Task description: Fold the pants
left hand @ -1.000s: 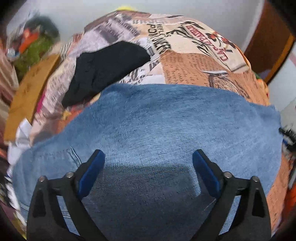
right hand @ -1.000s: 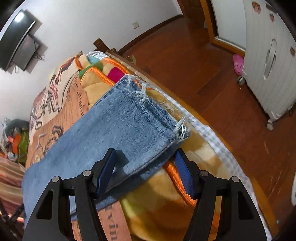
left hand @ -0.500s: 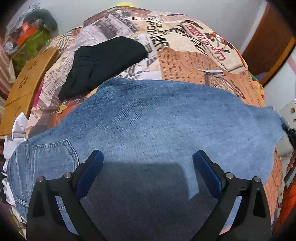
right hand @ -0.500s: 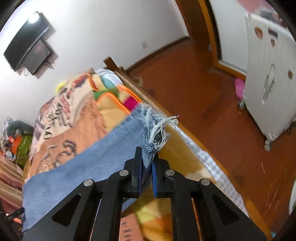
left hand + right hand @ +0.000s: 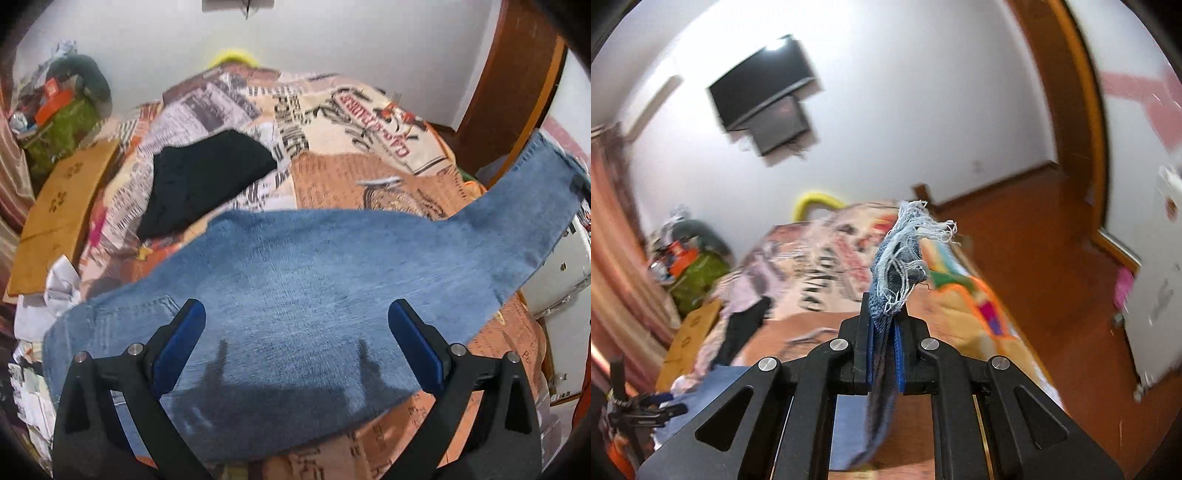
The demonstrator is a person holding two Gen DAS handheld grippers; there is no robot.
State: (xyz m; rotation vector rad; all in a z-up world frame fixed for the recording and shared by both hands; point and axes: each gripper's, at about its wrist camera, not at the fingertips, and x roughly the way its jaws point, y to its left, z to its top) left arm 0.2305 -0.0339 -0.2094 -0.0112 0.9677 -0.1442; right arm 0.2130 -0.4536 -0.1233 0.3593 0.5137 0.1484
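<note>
The jeans are spread over the bed, frayed hem clamped in the right gripper fingers and lifted at 2 o'clock. Left gripper fingers are held wide apart above the denim. Folded black garment at 11 o'clock.

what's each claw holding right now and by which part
The right claw is shut on the jeans, pinching the frayed hem of the leg end. The left claw is open above the denim, holding nothing.
</note>
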